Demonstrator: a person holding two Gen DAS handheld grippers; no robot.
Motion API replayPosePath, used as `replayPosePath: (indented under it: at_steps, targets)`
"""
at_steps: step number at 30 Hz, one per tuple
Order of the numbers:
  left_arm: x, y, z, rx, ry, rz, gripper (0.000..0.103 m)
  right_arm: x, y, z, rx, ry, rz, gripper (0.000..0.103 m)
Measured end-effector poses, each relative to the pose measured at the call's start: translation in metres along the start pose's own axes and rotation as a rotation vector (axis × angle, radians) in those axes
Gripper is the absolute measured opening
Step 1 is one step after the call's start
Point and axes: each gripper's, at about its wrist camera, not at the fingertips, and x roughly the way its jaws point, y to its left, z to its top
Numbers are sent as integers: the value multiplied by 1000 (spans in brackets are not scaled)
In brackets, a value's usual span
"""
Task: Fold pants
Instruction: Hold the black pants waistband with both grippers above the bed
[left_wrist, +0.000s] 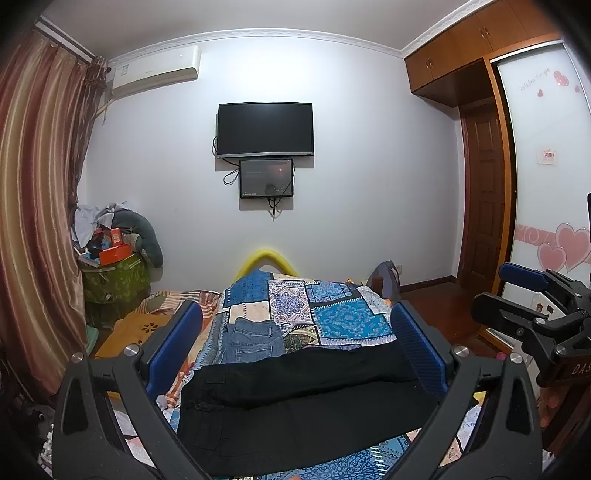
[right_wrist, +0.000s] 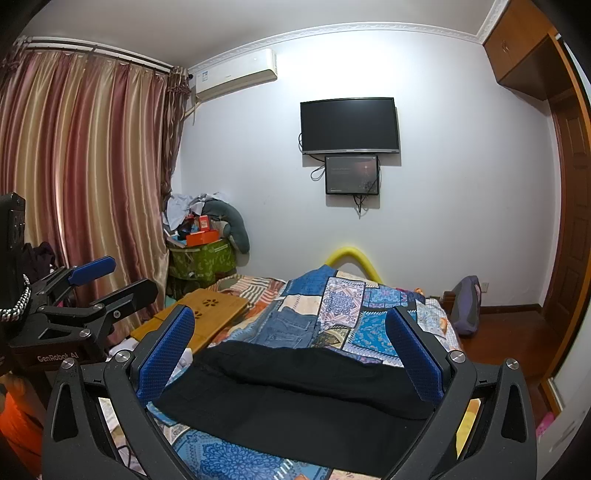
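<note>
Both tongs (left_wrist: 295, 354) (right_wrist: 291, 354) wide open, empty, above black pants (left_wrist: 295, 398).

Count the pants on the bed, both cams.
2. The black pants lie across the near end of the bed. The blue jeans lie folded just beyond them on the patchwork quilt. Others could be hidden out of frame.

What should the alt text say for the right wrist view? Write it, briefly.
Black cargo-style fabric pants lie across a blue patchwork quilt on a bed, framed by the open blue-padded right tongs hovering above. Folded blue denim jeans lie behind; the left tongs show at the left edge.
</note>
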Motion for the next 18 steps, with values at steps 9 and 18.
replayPosePath:
  at_steps: [9,18]
  targets:
    - [0,0,-2,10,-3,7,103,1,0,0,-1,0,-4,103]
    - [2,-2,-4,0,-1,2,103,3,-2,0,4,3,0,103]
